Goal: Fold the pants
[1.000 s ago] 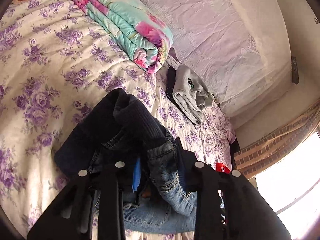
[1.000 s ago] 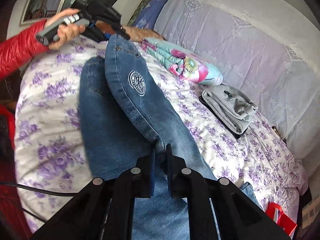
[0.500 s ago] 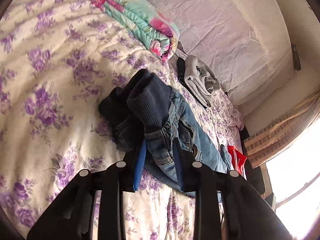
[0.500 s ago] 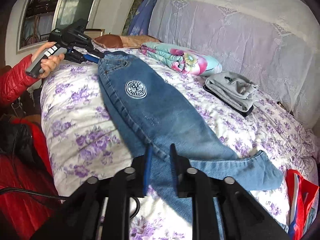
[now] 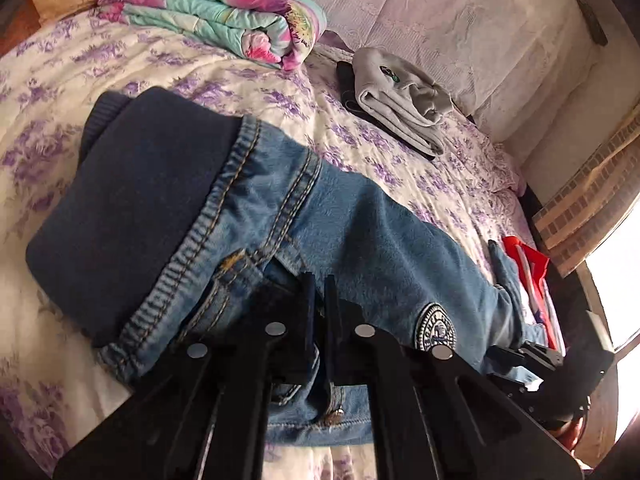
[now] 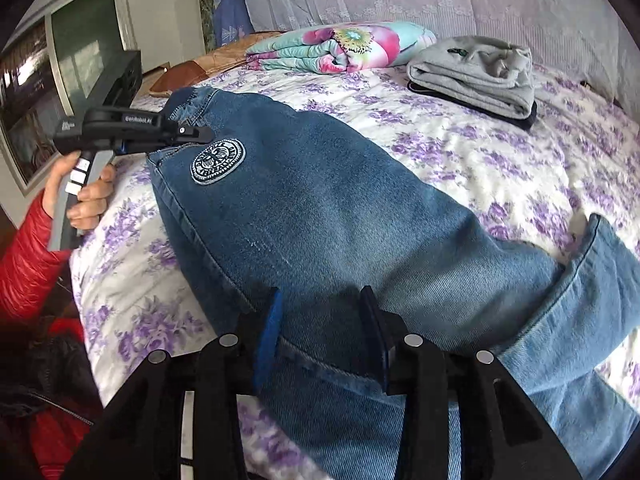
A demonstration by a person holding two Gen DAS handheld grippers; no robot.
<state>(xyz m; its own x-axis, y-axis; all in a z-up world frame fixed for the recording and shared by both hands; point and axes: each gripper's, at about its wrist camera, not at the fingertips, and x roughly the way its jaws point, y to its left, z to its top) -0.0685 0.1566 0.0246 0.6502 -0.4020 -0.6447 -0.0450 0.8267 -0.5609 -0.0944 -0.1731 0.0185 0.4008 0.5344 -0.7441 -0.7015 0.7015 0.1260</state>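
Observation:
The blue jeans with a round white patch lie stretched flat on the flowered bed, waistband at the far left, cuffs at the near right. In the left wrist view the jeans show their dark blue waistband lining. My left gripper is shut on the waistband; it also shows in the right wrist view. My right gripper is open, its fingers astride the lower leg's edge, holding nothing.
A folded floral blanket and folded grey clothes lie at the back of the bed. A red bag lies at the bed's far end. A framed window is at the left.
Both grippers lowered the jeans from hanging bunched to lying flat on the bed. My right gripper has opened and let go of the leg. My left gripper closed tighter on the waistband.

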